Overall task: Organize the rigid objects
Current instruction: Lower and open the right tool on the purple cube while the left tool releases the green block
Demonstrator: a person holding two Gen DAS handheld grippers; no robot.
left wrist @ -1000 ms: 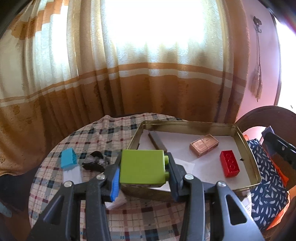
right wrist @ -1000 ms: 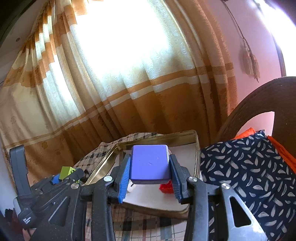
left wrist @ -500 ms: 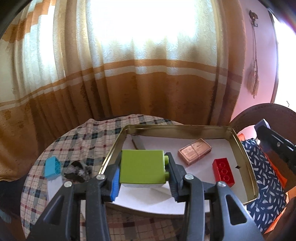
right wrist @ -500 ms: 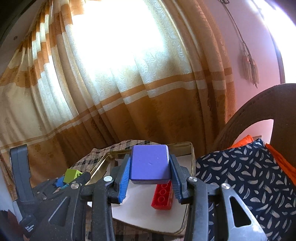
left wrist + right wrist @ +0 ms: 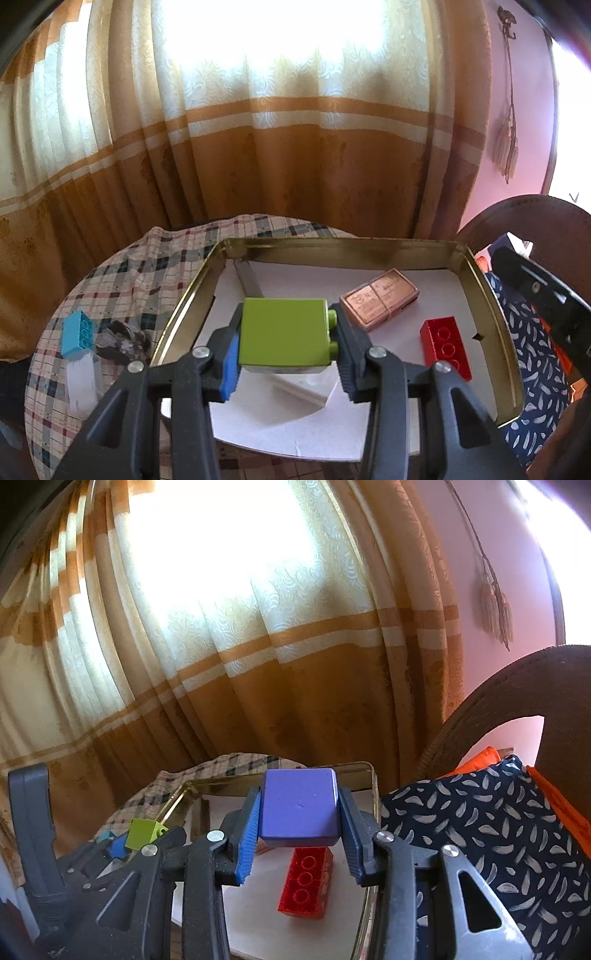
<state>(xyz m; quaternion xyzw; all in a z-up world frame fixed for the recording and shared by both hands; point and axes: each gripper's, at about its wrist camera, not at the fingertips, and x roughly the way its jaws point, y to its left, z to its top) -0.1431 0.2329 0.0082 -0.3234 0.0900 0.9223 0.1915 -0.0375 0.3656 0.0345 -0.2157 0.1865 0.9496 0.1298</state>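
My left gripper [image 5: 286, 363] is shut on a lime green brick [image 5: 282, 336], held over the near left part of the gold metal tray [image 5: 491, 295]. A red brick [image 5: 445, 347] and a copper bar [image 5: 380, 301] lie on the tray's white paper lining. In the right wrist view my right gripper [image 5: 299, 853] is shut on a purple block [image 5: 299, 806], above the red brick [image 5: 306, 882] at the tray's right side [image 5: 371, 779]. The left gripper with its green brick [image 5: 144, 832] shows at the lower left of that view.
A round table under a plaid cloth [image 5: 122, 280] holds a light blue brick [image 5: 77, 332] and a dark crumpled lump [image 5: 122, 338] left of the tray. A chair with a dark patterned cushion [image 5: 498, 834] stands right of it. Curtains [image 5: 295, 147] hang behind.
Both grippers have moved forward over the tray with their bricks still held. The tray and its red brick look nearer and lower in both views.
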